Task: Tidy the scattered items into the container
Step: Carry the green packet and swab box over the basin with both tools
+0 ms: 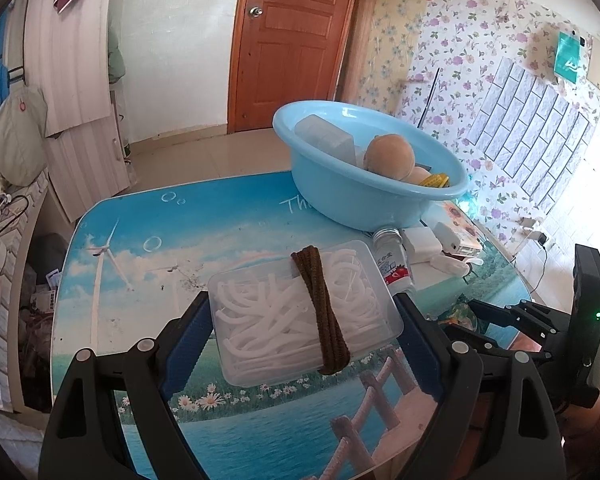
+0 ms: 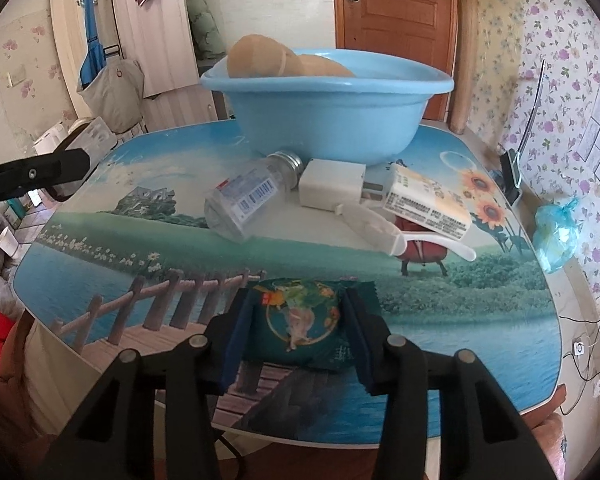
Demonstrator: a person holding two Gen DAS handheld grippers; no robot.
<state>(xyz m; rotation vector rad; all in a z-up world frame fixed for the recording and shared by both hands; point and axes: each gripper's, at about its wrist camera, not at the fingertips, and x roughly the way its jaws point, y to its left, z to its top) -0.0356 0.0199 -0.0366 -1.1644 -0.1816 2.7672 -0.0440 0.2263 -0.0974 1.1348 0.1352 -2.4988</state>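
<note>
left gripper [image 1: 302, 312] grips clear box [image 1: 300, 320] | right gripper [image 2: 296, 332] grips green packet [image 2: 300, 320], half-hidden

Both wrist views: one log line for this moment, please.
left gripper: shut on clear box | right gripper: shut on green packet | blue basin: partly filled

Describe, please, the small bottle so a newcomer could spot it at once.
Find the blue basin on the table. Just in front of it lies the bottle, tipped on its side beside a white box. Only it is clear plastic, with a silver cap and barcode label.
</note>
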